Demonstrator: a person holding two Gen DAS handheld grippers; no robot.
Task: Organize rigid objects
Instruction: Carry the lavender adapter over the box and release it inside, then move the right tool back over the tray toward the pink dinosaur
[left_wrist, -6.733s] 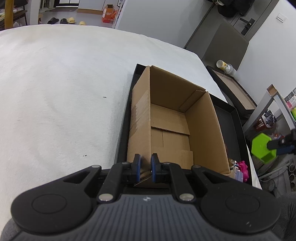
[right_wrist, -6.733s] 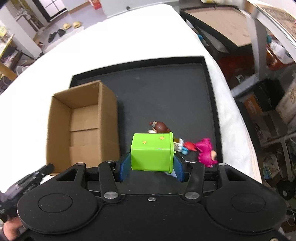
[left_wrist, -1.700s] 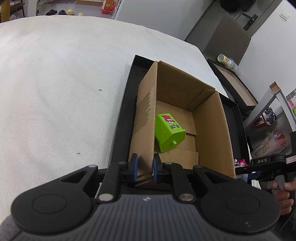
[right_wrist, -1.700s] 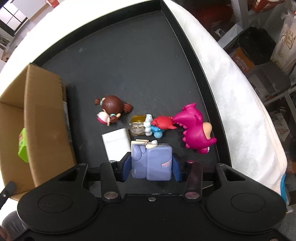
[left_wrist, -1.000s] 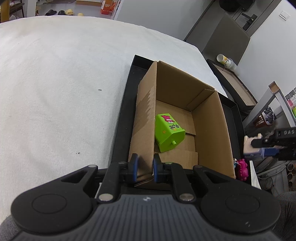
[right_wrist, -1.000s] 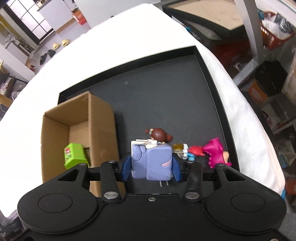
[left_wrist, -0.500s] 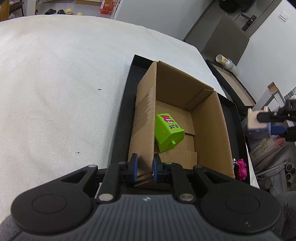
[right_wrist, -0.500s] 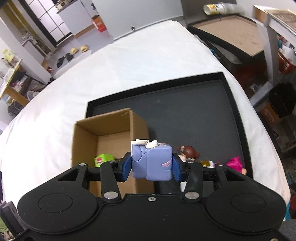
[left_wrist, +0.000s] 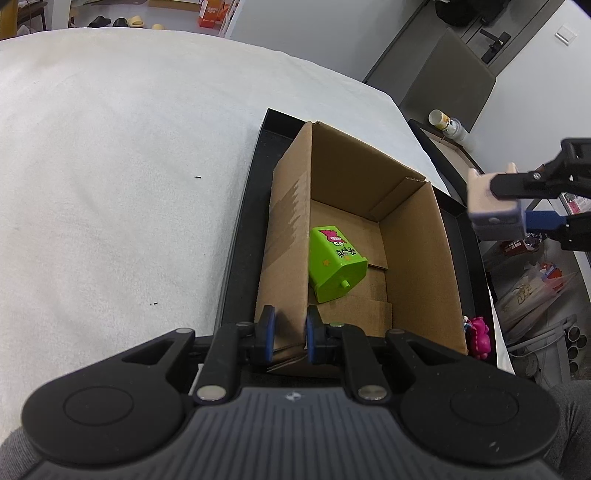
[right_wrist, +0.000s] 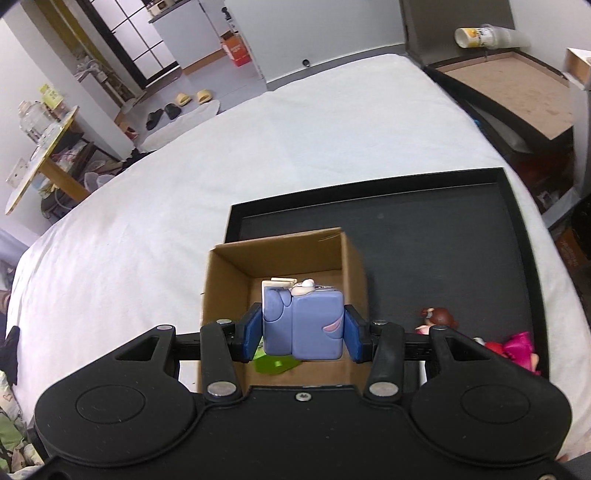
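Note:
An open cardboard box stands in a black tray on a white cloth. A green toy block lies on the box floor; its edge shows in the right wrist view. My left gripper is shut on the box's near left wall. My right gripper is shut on a blue block toy and holds it in the air above the box. The same toy shows at the right in the left wrist view.
On the tray to the right of the box lie a brown-haired doll, a red figure and a pink dinosaur, which also shows in the left wrist view. A second tray with a paper cup stands beyond the table.
My right gripper has lifted the blue block toy off the tray and carried it left, over the box. My left gripper has kept its hold on the box wall.

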